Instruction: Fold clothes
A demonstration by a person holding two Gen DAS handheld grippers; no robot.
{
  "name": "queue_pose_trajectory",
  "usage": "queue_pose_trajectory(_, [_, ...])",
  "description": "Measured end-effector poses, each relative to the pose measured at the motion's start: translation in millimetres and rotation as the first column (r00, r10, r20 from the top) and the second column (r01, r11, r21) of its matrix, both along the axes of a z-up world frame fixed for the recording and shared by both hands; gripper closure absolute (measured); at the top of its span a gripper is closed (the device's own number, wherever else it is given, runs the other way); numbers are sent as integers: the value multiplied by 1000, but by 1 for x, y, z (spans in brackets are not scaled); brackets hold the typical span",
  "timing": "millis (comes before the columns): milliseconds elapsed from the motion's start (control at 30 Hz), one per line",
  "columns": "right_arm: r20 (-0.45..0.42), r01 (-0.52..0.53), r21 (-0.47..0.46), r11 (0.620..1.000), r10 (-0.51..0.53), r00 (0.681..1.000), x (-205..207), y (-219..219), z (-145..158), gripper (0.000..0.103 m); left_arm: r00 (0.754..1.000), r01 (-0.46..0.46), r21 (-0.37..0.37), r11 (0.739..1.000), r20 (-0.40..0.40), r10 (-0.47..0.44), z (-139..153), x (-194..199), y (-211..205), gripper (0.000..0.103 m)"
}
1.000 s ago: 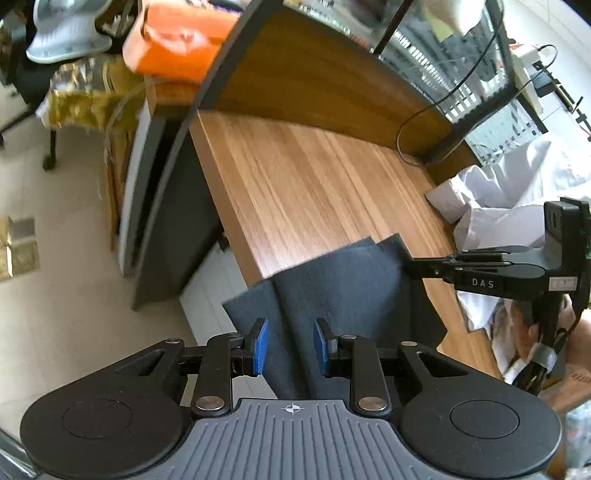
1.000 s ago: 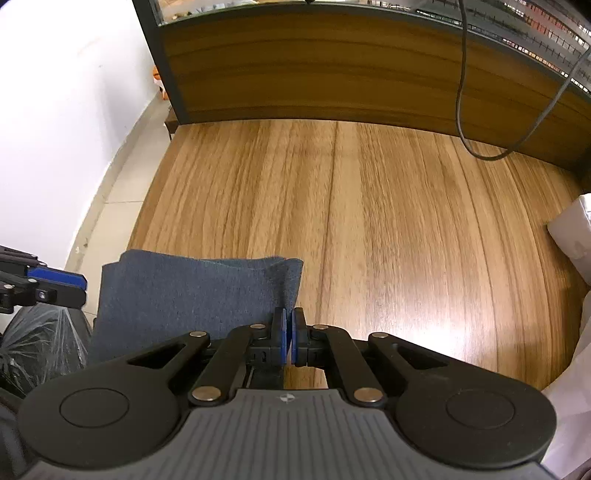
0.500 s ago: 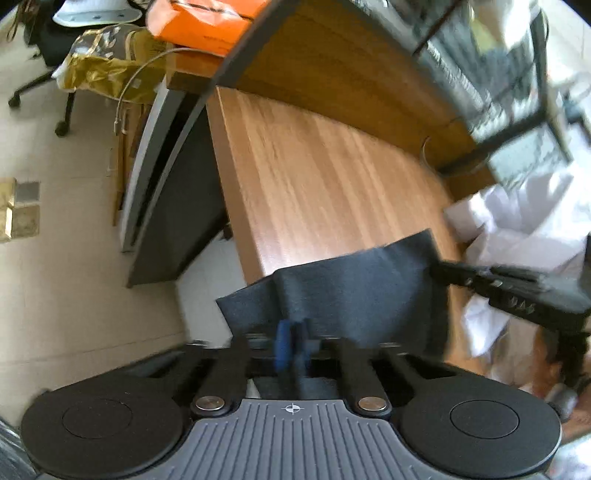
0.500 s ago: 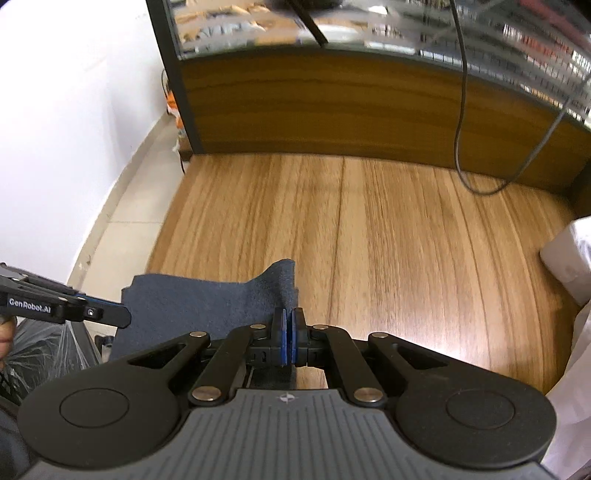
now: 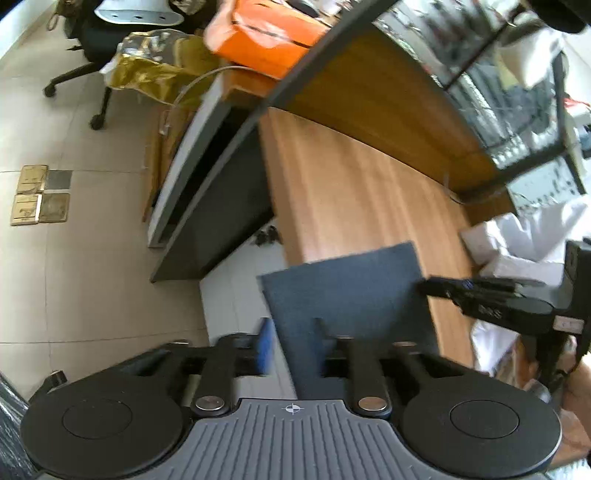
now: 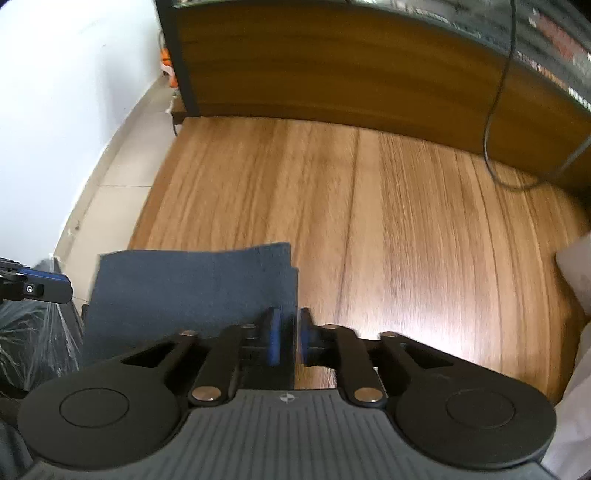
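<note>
Both tongs just opening over folded cloth at table's near corner.

Left wrist view: left gripper [image 5: 291,347] spread, having just opened; dark blue cloth [image 5: 351,291] edge between pads, unpinched, overhanging wooden table [image 5: 354,192] edge. Right gripper [image 5: 436,286] at cloth's far side. White garments [image 5: 524,240] beyond; orange bag [image 5: 266,33], office chair [image 5: 92,48] behind, blurred.
Right wrist view: right gripper [image 6: 289,338] partly spread, just opened, cloth [image 6: 192,284] corner between pads, untouched. Black cable [image 6: 495,122] on table [image 6: 406,221]; plastic bag [image 6: 33,343] at left.
</note>
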State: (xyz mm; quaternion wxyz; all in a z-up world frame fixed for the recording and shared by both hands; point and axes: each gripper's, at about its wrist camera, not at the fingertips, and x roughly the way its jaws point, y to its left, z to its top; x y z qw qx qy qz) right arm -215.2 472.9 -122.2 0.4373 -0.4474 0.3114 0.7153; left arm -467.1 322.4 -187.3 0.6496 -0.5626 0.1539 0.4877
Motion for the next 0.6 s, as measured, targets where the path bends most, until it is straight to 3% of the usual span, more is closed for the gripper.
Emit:
queue_pose_trajectory(33, [-13, 11, -1, 1000, -11, 1000, 2, 0, 0, 67, 1000, -6, -7, 1000, 14, 7, -5, -2, 2, 51])
queue_pose_trajectory(133, [-53, 38, -29, 999, -40, 998, 8, 4, -2, 67, 997, -4, -47, 999, 74, 7, -20, -4, 11, 44])
queue_pose_trajectory(333, [-131, 78, -92, 993, -90, 987, 13, 13, -13, 67, 985, -15, -113, 993, 170, 34, -41, 0, 16, 43])
queue_pose_trajectory(467, [-144, 88, -87, 992, -100, 985, 11, 11, -13, 85, 984, -8, -117, 993, 175, 29, -45, 3, 17, 43])
queue_pose_trajectory(500, [-142, 90, -82, 993, -101, 985, 10, 10, -14, 87, 982, -5, -109, 994, 189, 26, -45, 3, 17, 48])
queue_pose_trajectory(533, [-147, 94, -81, 992, -105, 984, 11, 9, -14, 93, 978, -2, -100, 995, 207, 23, -44, 3, 17, 63])
queue_pose_trajectory(600, [-159, 103, -77, 992, -115, 981, 11, 6, -14, 96, 976, 6, -86, 996, 216, 13, -40, 4, 16, 75])
